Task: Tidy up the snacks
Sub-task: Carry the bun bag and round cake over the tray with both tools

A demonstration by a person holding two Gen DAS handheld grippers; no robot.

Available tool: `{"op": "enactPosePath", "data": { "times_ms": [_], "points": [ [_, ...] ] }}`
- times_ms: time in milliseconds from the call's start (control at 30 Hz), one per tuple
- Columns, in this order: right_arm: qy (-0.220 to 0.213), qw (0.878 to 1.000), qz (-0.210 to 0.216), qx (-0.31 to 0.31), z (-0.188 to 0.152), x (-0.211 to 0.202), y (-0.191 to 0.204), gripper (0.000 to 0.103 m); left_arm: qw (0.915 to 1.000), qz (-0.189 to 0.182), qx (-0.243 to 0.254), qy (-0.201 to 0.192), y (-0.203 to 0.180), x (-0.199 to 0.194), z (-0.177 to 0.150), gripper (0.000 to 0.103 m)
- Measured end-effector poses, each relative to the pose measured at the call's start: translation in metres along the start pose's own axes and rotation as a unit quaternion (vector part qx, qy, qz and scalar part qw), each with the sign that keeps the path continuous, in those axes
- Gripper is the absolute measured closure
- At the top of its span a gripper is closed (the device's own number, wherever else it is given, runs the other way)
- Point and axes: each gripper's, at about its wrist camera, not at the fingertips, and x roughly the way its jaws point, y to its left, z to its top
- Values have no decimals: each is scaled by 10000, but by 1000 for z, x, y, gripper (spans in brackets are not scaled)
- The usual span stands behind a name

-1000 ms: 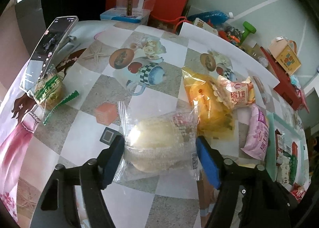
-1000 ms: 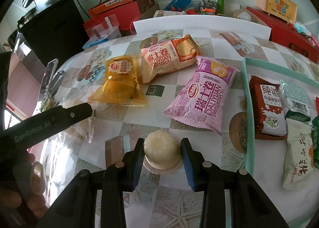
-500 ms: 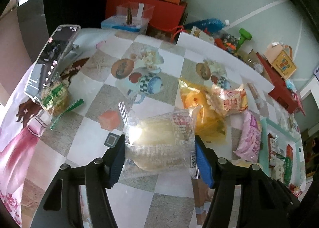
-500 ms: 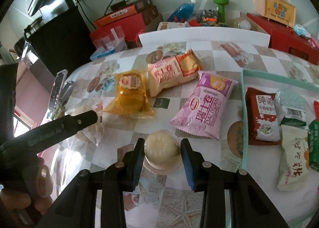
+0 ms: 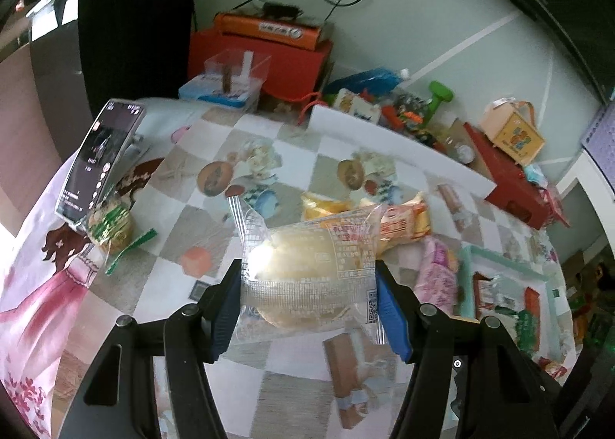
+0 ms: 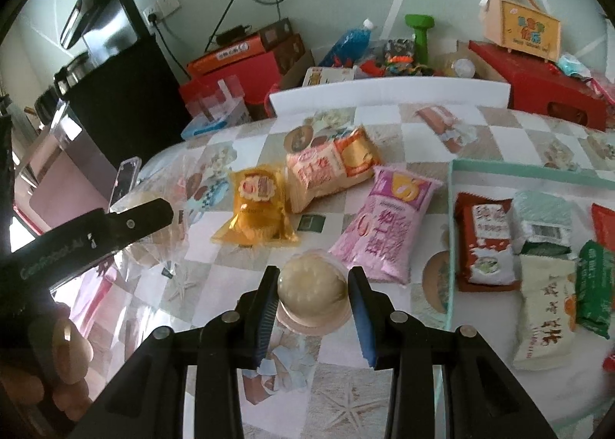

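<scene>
Checked, picture-printed tablecloth (image 6: pixel 384 393) over a round table, cluttered wall shelf behind.

Item 1: pale round bun in a clear printed plastic wrapper (image 5: pixel 307 277), clamped between the blue pads of the left gripper (image 5: pixel 307 308) and held clear of the cloth.

Item 2: cream-coloured domed cake in a shallow clear plastic cup (image 6: pixel 312 291), pinched at its sides by the right gripper (image 6: pixel 313 304), jaws drawn in tight on it.

Item 3: mint-green rimmed tray (image 6: pixel 451 216) to the right, holding several wrapped snacks side by side.

Items 4–6, loose on the cloth near the tray: pink swiss-roll packet (image 6: pixel 384 223), yellow cake pouch (image 6: pixel 257 208), orange-and-white roll packet (image 6: pixel 330 166).

Handling note: both items likely go to the tray. Keep the cup level and the pressure light, since soft cake dents; carry the wrapped bun high enough to pass over the loose packets, and set each down in a bare part of the tray before letting go.
</scene>
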Motion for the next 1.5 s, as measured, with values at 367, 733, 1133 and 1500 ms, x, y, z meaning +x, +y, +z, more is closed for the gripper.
{"op": "enactPosePath", "data": {
  "times_ms": [367,733,1133,1500],
  "points": [
    [-524,9963,-356,588,12,-44,-59,64,9982,-410,432,-99,-61,-5,-4,38],
    [-936,9749,-1197,1628,5,-91,-160,64,9915,-736,1062,130,-130,9,-23,37],
    [-1073,9527,-1691,2286,-16,-118,-231,64,9773,-1099,1789,281,-209,27,-49,37],
    [-872,9469,-1775,2533,-26,-101,-254,64,9672,-1112,2238,462,-242,53,-74,37]
  ]
}}
